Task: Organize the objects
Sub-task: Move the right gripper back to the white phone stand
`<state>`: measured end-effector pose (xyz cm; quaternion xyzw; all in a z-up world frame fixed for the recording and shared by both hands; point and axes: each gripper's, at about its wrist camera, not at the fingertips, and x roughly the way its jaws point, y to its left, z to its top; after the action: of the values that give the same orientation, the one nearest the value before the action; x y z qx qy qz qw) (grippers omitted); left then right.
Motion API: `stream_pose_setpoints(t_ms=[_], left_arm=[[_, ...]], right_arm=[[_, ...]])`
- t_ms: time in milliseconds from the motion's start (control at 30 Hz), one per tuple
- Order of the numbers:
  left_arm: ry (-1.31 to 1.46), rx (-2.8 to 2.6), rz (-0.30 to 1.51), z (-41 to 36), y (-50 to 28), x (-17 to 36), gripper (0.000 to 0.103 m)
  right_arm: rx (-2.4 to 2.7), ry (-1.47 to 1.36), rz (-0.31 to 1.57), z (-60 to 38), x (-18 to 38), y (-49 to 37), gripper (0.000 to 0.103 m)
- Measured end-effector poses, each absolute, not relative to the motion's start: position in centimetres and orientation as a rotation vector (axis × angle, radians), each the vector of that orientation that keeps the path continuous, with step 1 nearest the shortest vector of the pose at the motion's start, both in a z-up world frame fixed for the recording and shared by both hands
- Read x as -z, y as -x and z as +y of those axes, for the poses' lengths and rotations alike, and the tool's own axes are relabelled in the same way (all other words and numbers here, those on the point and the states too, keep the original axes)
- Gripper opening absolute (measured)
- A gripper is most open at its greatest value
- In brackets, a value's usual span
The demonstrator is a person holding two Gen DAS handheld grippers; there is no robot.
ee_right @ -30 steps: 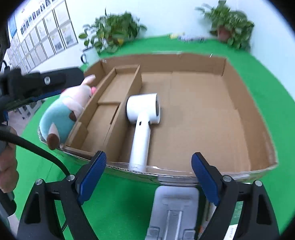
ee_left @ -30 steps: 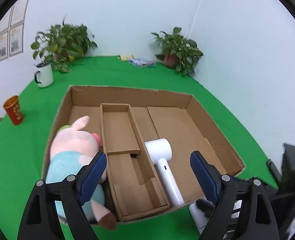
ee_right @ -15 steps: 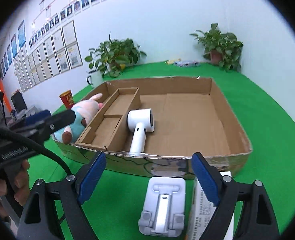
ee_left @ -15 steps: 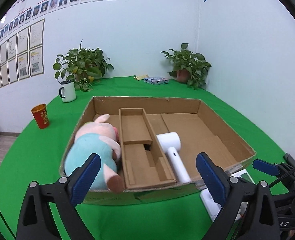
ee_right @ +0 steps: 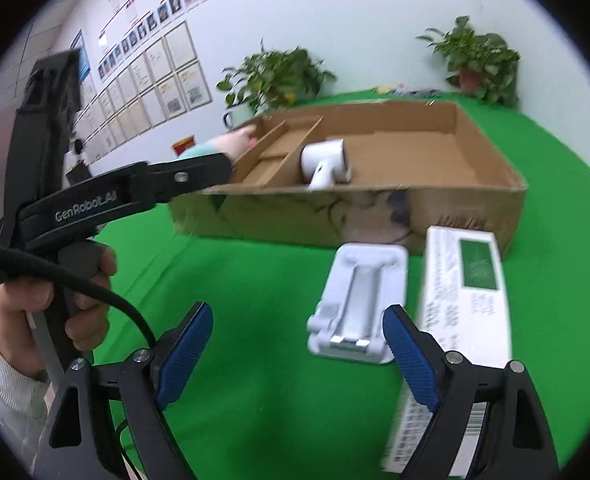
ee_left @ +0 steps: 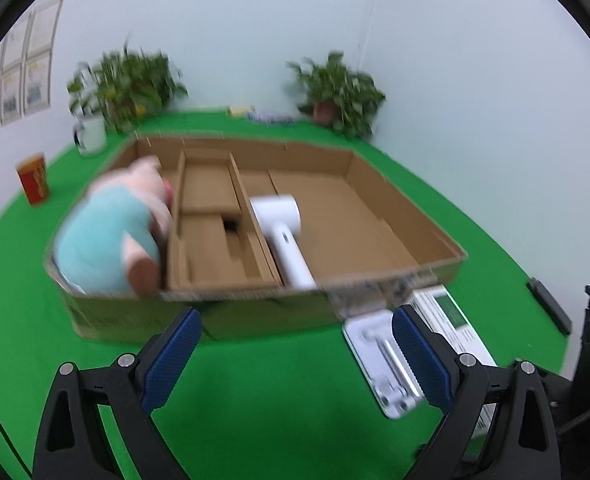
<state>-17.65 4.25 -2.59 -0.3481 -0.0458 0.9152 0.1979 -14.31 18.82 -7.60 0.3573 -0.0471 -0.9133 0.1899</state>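
Left wrist: green table cover (ee_left: 279,364), pale walls (ee_left: 475,80), two potted plants (ee_left: 337,92).

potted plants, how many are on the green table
2. One potted plant stands at the far left against the wall behind the white mug; the other potted plant sits in the far right corner. None appear hidden.

Green cloth surface (ee_left: 255,380), spreading under and beyond the fingers. Pale walls (ee_left: 455,100) meeting at a corner far ahead. Two potted plants (ee_left: 337,92) (ee_left: 129,86) against the far wall. Rows of framed papers (ee_right: 151,68) high on the left wall.
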Motion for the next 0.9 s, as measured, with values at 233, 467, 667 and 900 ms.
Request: stream_pose_setpoints(t_ms=[233, 467, 667, 900], left_arm=[[1.065, -2.476, -0.211, 4.3, 18.4, 4.6, 0.097], [1.09, -2.462, -0.218, 4.4, 17.7, 5.5, 0.097], [1.117, -2.438, -0.241, 4.4, 18.1, 6.0, 0.097], [1.14, -2.414, -0.285, 3.8, 18.1, 6.5, 0.096]], right_arm=[[2.491, -1.084, -0.104, 17.8, 9.1, 16.4, 0.086], [2.591, -1.167, -0.144, 21.1, 9.8, 16.8, 0.086], [2.576, -1.185, -0.084, 20.1, 9.6, 17.7, 0.086], [2.644, -1.311, 0.049, 18.7, 10.8, 19.6, 0.069]])
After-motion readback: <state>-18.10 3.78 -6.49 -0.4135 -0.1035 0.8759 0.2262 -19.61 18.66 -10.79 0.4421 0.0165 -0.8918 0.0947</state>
